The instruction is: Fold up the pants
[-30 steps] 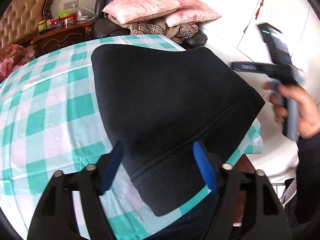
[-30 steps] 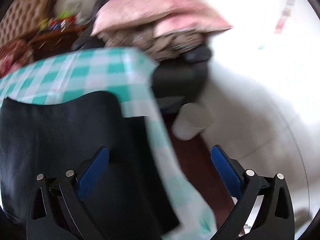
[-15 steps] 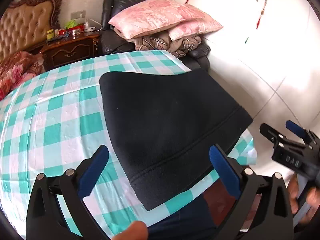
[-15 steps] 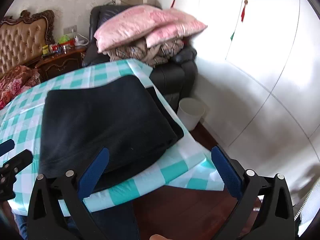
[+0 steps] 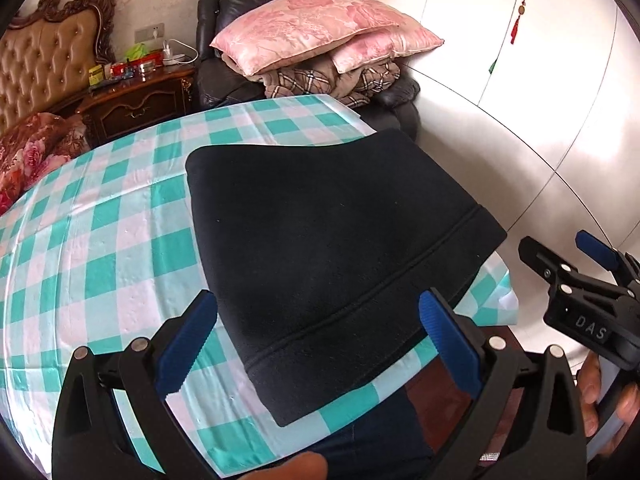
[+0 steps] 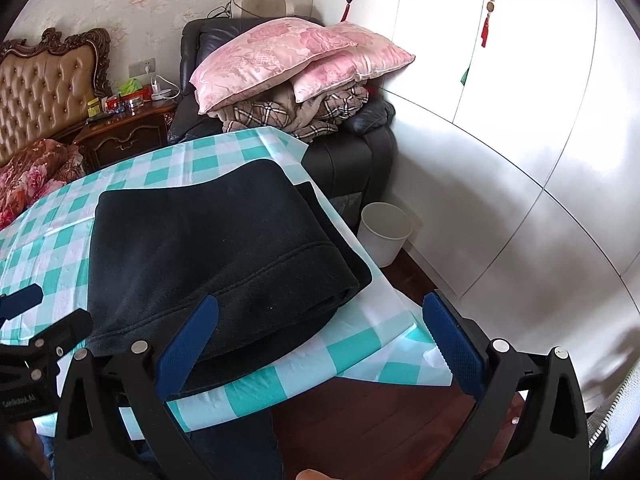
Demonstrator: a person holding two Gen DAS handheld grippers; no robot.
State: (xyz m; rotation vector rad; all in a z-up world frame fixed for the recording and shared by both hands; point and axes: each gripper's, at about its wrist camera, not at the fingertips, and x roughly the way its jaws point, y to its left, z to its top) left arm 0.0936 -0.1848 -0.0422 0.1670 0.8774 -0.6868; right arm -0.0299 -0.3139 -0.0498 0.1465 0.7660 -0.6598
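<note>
A home bedroom; a tufted headboard [image 5: 44, 68] with carved wooden frame at ten o'clock; beside it a carved nightstand [image 5: 136, 108]; pink pillows [image 5: 304, 40] heaped on a dark armchair [image 5: 224, 76] at twelve; white wardrobe doors [image 6: 520, 120] at two; floral wallpaper [image 6: 160, 4] behind.

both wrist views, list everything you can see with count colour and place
pants: one, black, folded, on the table by its right edge
tablecloth: one, teal and white check, covering the table
pillows: two, pink, stacked on the blanket
blanket: one, brown plaid, on the armchair
armchair: one, black, behind the table
bin: one, white, on the floor beside the armchair
nightstand: one, dark wood, left of the armchair, small items on top
headboard: one, tan tufted, far left
wardrobe: white doors, right side
left claw: open, empty, above the pants
right claw: open, empty, at the table corner
</note>
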